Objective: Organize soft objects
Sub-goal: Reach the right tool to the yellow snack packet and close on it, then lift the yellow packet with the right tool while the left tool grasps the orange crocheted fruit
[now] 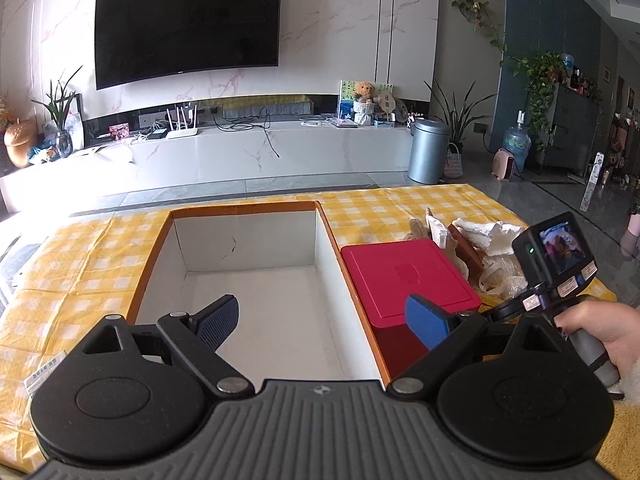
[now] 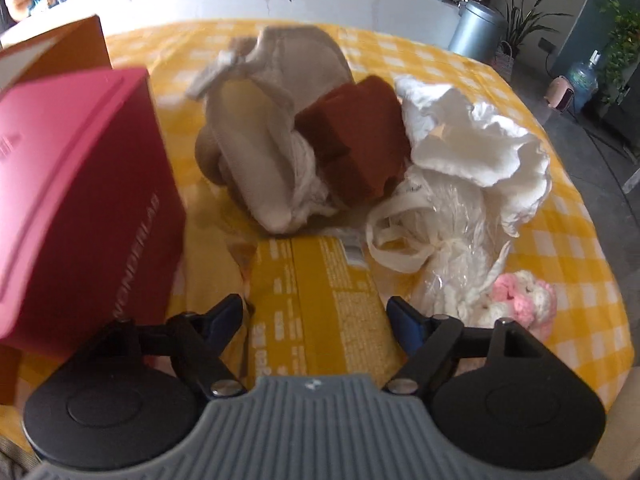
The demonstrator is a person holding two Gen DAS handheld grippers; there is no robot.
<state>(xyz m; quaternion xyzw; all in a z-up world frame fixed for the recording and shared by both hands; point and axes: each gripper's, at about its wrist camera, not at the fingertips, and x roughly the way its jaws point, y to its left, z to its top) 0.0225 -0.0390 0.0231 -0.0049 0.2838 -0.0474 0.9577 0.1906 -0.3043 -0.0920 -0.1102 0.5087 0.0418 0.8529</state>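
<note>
- Left gripper [image 1: 322, 320]: jaws spread wide, nothing between them. It hangs over the open cardboard box [image 1: 248, 280], which has white inner walls, an orange rim and a bare floor. Only the left wrist view shows the inside of this box.
- Right gripper [image 2: 318, 320]: jaws spread, pointing steeply down at a flat yellow packet [image 2: 320, 280] with printed text. The packet lies between the blue pads [image 2: 404, 320]; contact can't be confirmed, the lower edge is hidden by the gripper body.
- Left view also catches the right gripper from outside [image 1: 556, 264], with its camera screen lit, and the hand [image 1: 600, 332] on its handle.
- Red lidded box [image 1: 408, 276]: rigid, matte, square, sitting just beside the cardboard box on its right. In the right view it stands left of the jaws, blurred.
- Soft pile, clear only in the right view, beyond the packet:
  - pink-and-white crochet piece [image 2: 524, 300], nearest, right of the jaws
  - crinkled clear plastic bag [image 2: 452, 240] with white contents
  - beige fabric bundle [image 2: 264, 160], soft and folded, with white strips
  - rust-brown sponge-like blocks [image 2: 360, 140], touching the beige bundle
  - white crumpled cloth [image 2: 480, 144], right of the blocks
- Everything rests on a yellow checked tablecloth [image 1: 80, 264].
- Far, left view: wall TV [image 1: 188, 24], white low cabinet [image 1: 240, 152], grey bin [image 1: 428, 152].
</note>
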